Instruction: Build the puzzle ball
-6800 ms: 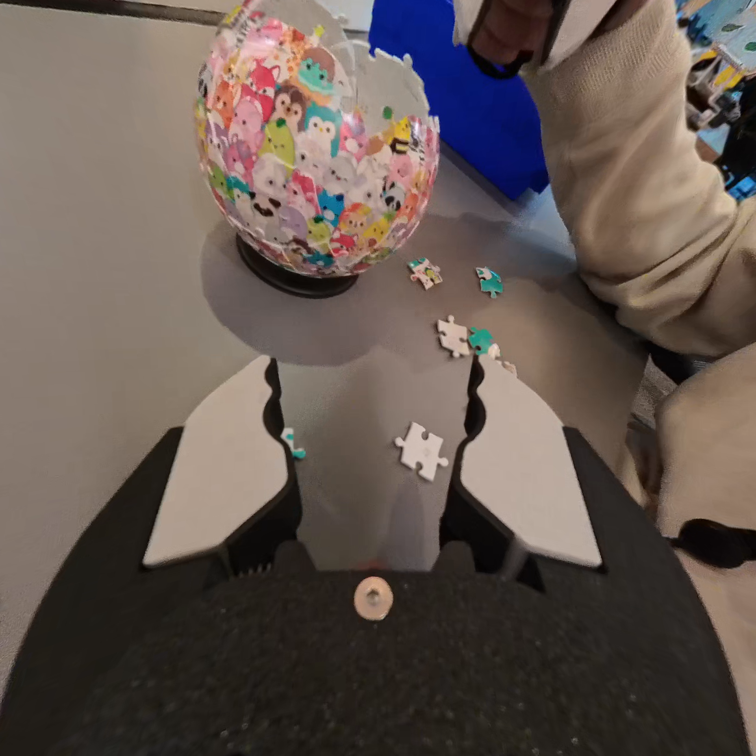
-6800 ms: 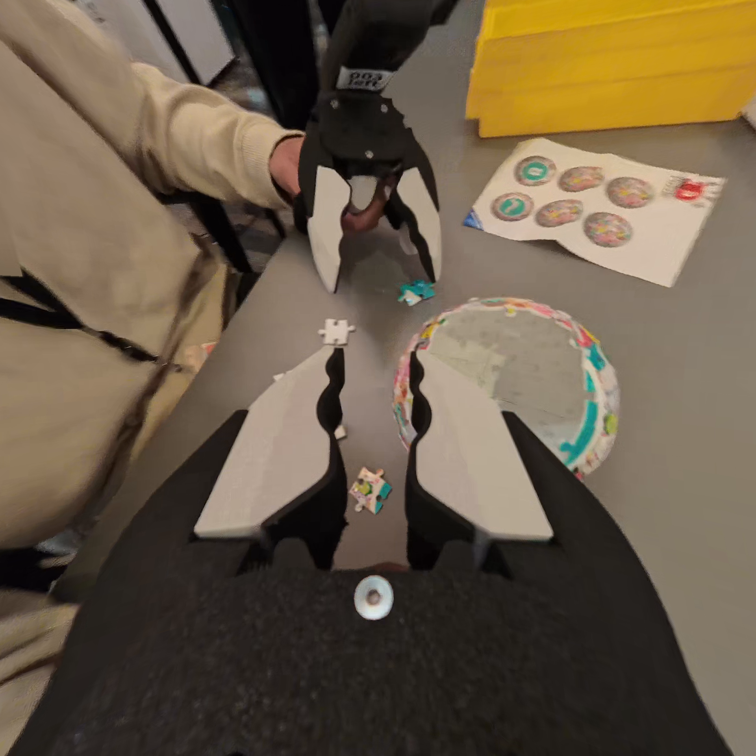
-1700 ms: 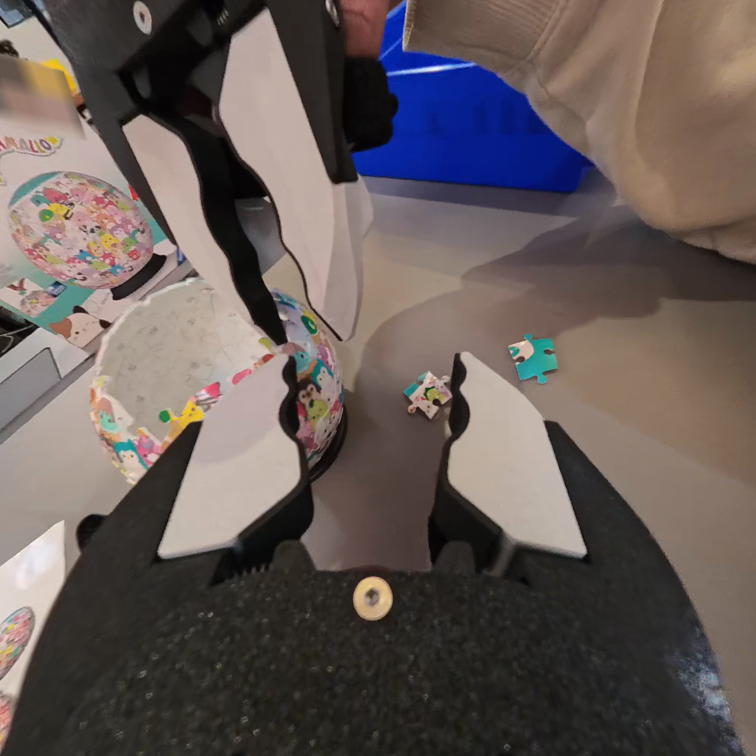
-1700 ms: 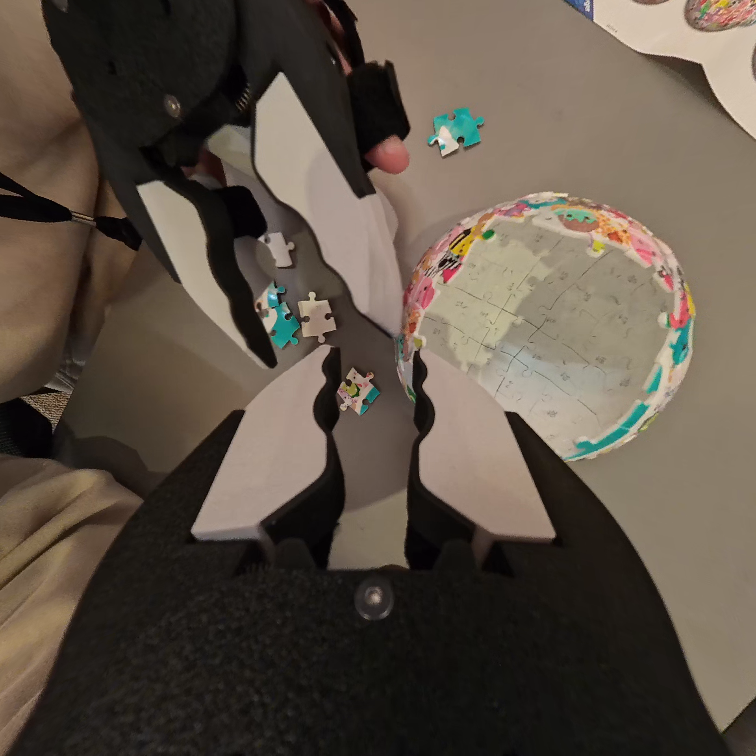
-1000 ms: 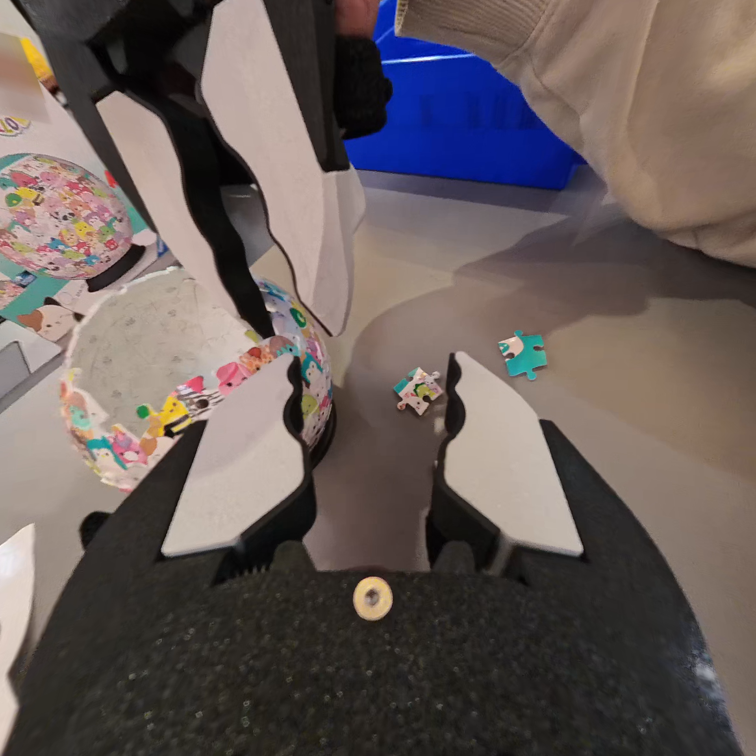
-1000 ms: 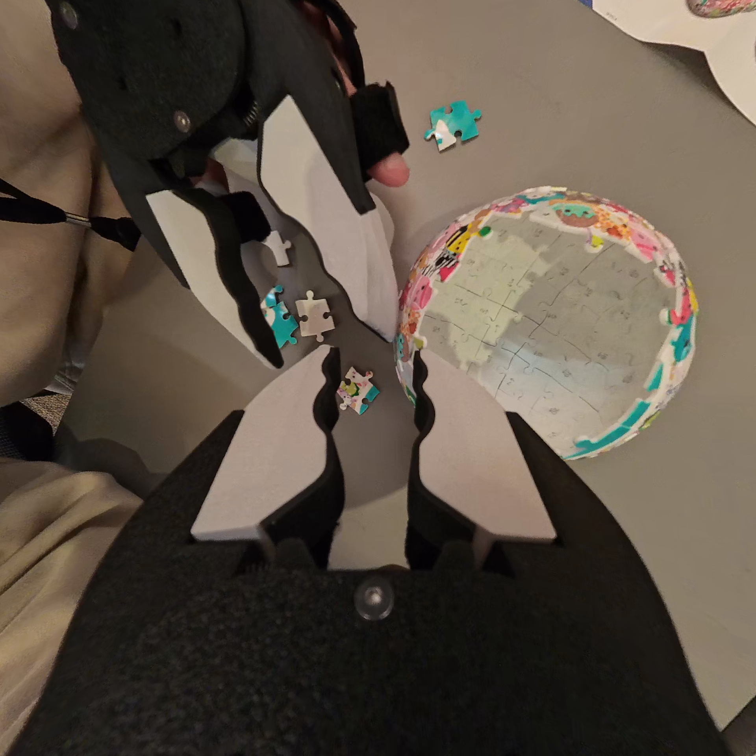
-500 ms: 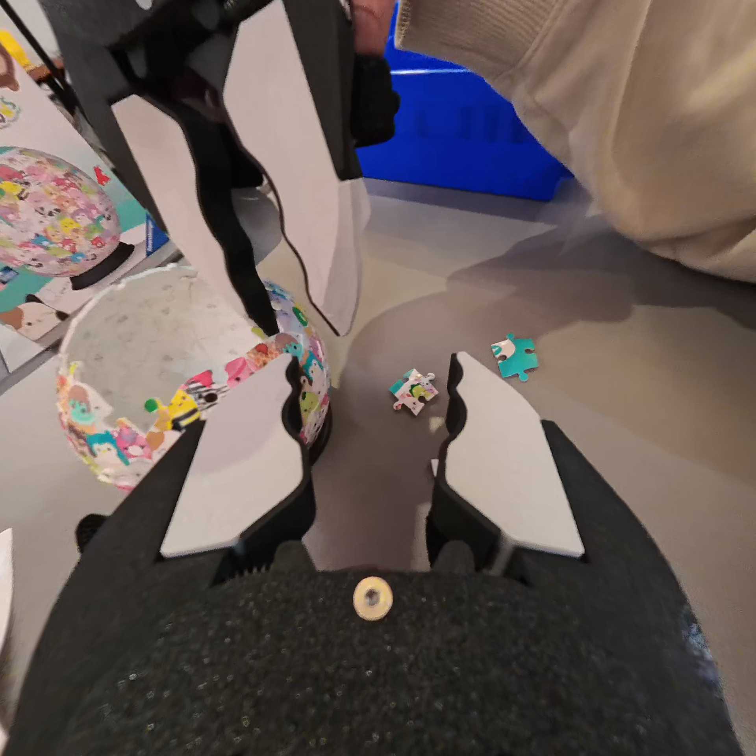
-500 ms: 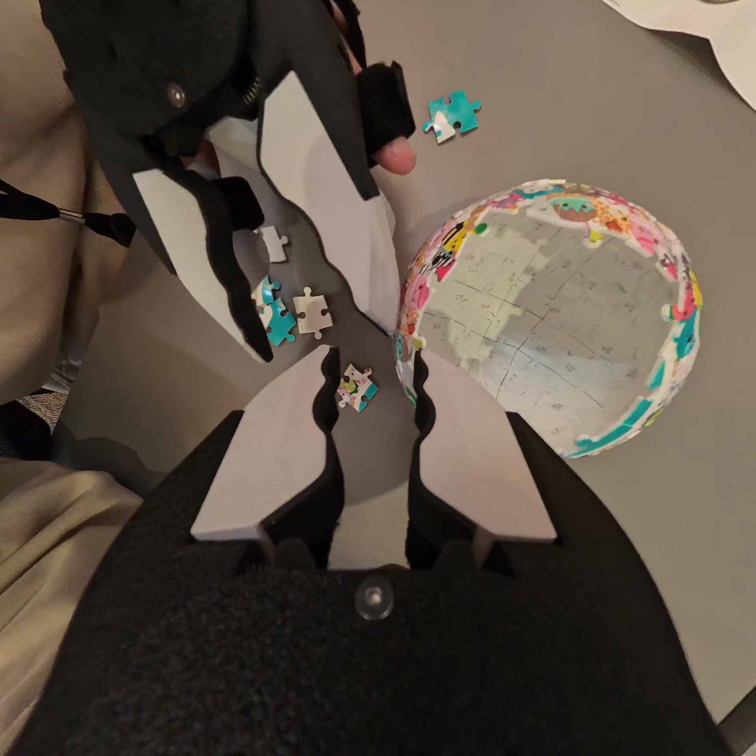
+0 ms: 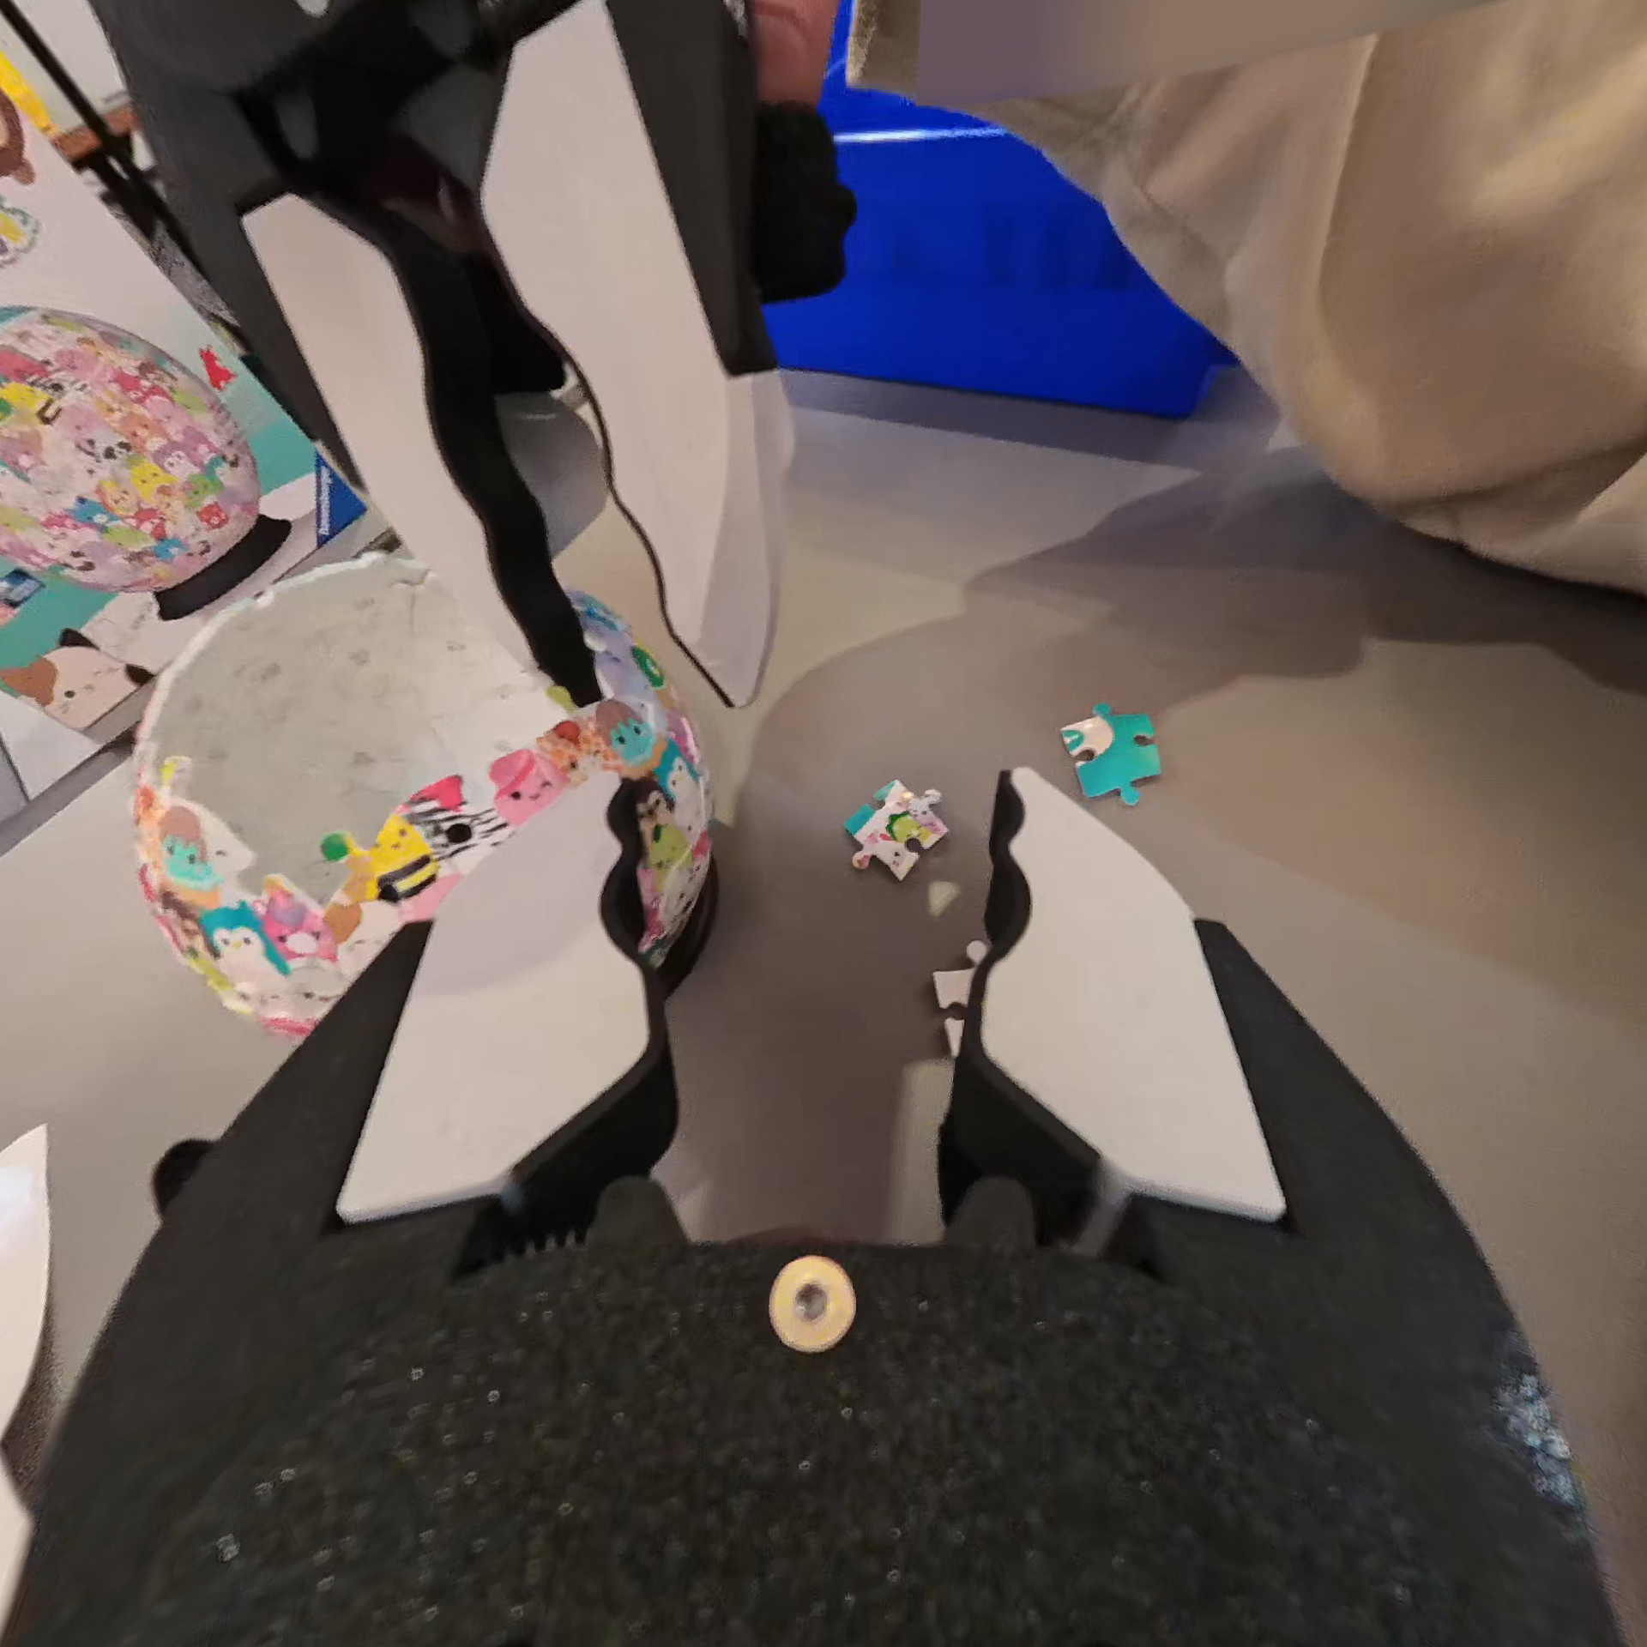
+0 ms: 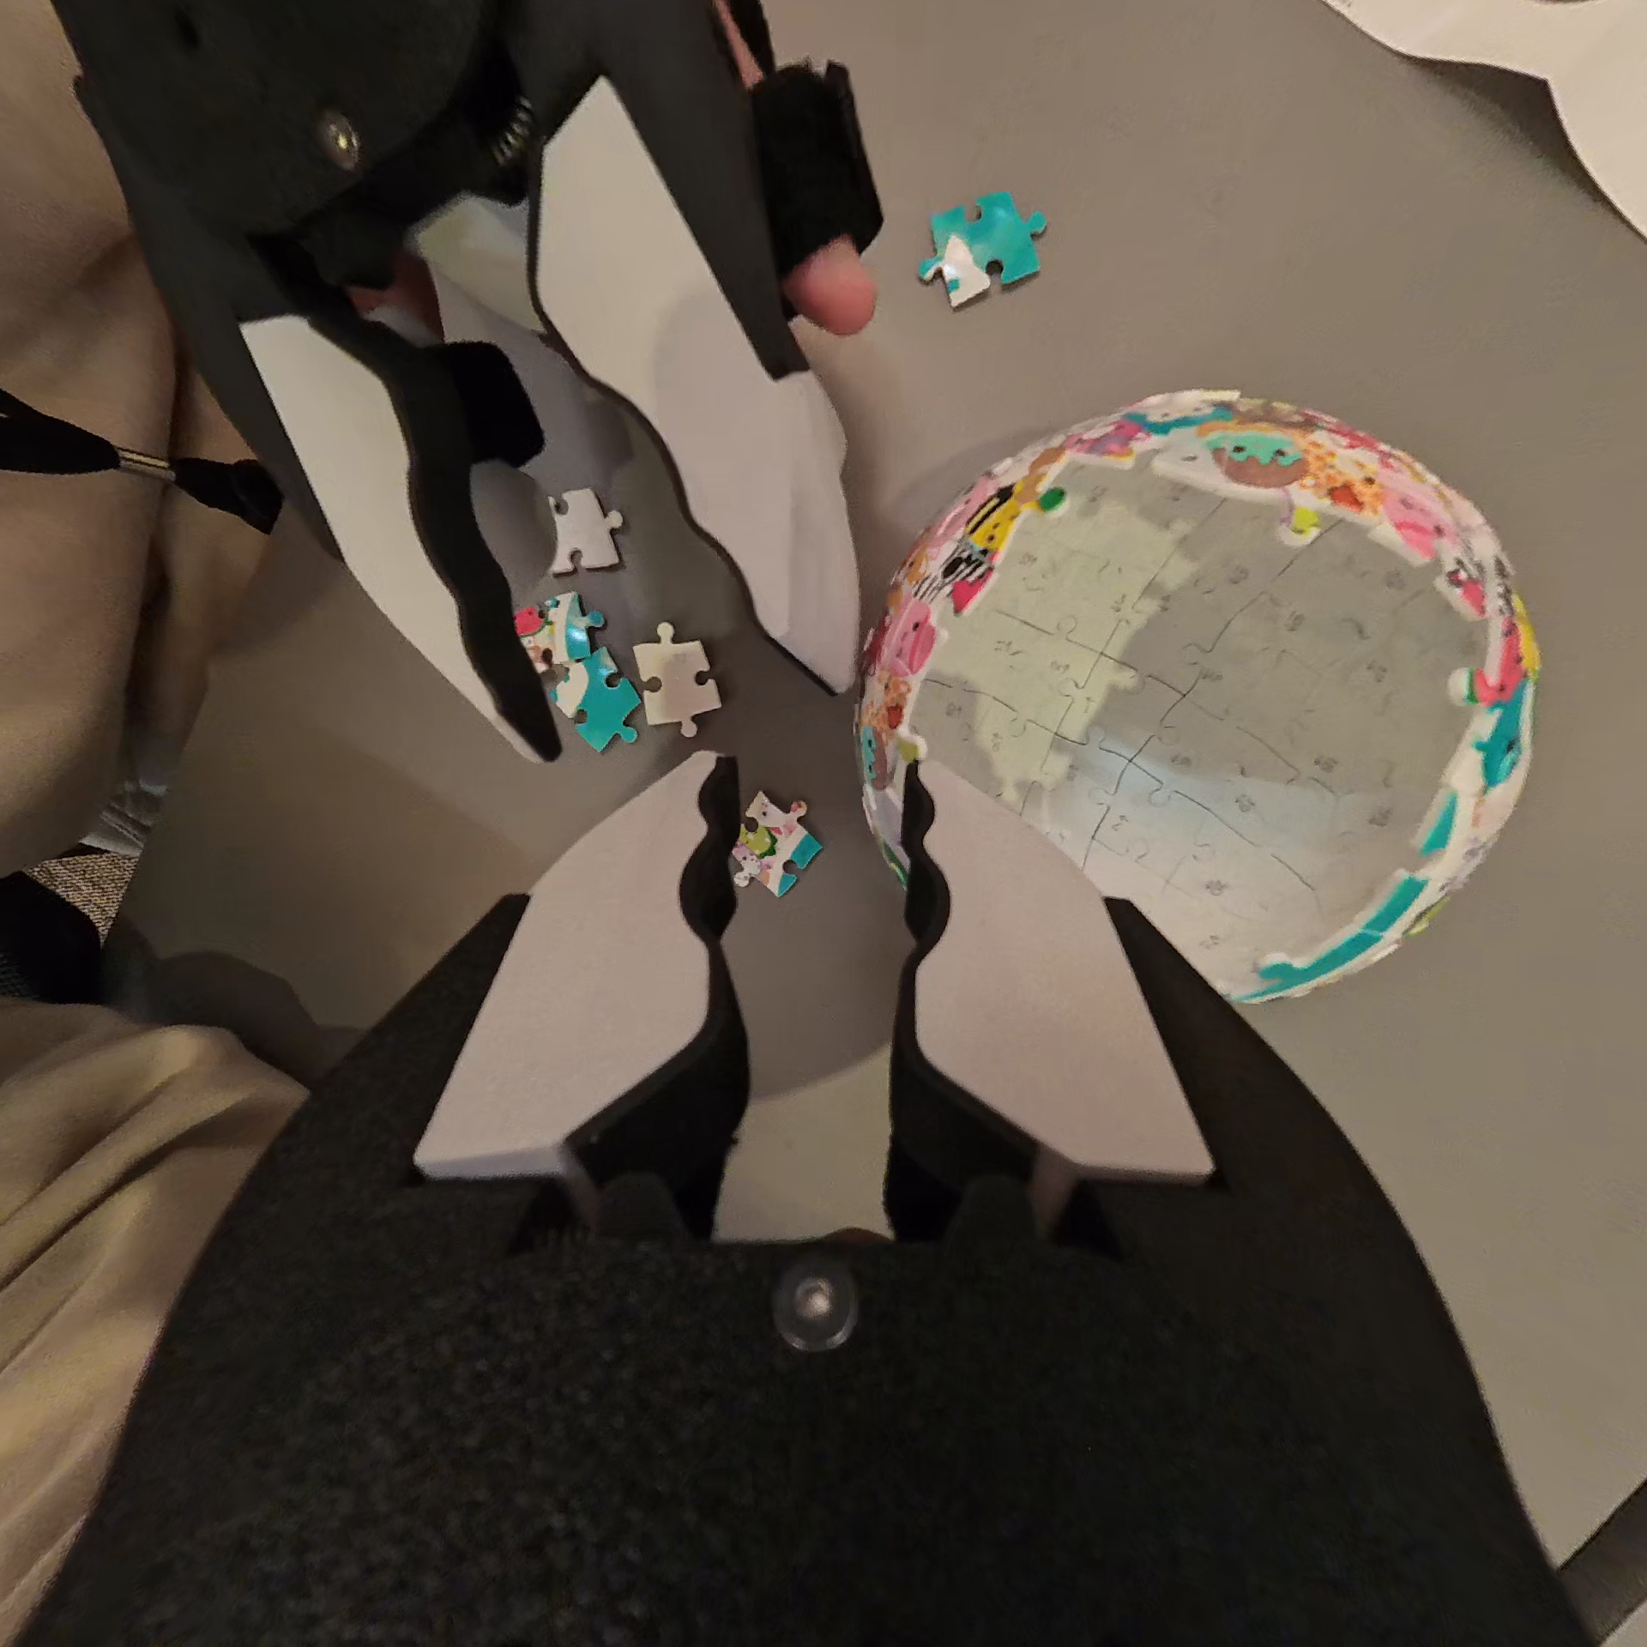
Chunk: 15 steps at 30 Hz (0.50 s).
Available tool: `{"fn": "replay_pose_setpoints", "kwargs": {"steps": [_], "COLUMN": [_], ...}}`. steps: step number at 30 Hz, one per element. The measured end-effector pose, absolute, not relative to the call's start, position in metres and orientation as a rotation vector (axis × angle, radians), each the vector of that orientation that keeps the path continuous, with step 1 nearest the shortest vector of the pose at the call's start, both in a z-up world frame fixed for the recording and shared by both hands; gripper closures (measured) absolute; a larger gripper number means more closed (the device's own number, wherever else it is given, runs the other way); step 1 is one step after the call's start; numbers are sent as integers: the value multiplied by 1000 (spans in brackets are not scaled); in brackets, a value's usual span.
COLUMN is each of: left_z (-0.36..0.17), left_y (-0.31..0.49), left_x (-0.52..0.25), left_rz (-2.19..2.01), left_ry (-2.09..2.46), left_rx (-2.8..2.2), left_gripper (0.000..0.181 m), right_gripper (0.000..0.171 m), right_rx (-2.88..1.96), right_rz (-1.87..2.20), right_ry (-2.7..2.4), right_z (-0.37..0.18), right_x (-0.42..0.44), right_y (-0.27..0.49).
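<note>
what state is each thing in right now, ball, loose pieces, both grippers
puzzle ball: unfinished, open hollow shell, tilted on the table
multicoloured piece: loose, print up, between the right gripper's fingertips
teal piece: loose, print up, lying apart
white piece: loose, blank side up
left gripper: open, empty
right gripper: open, empty
</note>
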<state>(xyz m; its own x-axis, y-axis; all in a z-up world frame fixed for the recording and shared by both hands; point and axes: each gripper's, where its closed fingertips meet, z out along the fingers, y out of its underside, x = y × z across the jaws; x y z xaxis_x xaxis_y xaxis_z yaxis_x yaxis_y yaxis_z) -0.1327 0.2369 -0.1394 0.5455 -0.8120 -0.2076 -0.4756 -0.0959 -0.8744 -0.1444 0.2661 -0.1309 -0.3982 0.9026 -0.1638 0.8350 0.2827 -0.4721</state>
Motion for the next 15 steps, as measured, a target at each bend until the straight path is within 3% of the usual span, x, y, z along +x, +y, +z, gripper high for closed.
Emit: {"fn": "replay_pose_setpoints", "kwargs": {"steps": [3, 5, 15], "left_z": [-139, -137, -125], "left_y": [241, 239, 238], "left_x": [-138, -137, -167], "left_rz": [-431, -431, -341], "left_ry": [1047, 1049, 995], "left_rx": [-1761, -1758, -1728], "left_gripper": [117, 107, 105], "right_gripper": [136, 136, 123], "right_rx": [-1642, -1639, -1574], "right_rz": [751, 749, 735], "right_ry": [-2402, -2405, -2284], "right_z": [-131, -131, -111], "right_x": [-144, -144, -147], "right_y": [266, 266, 276]}}
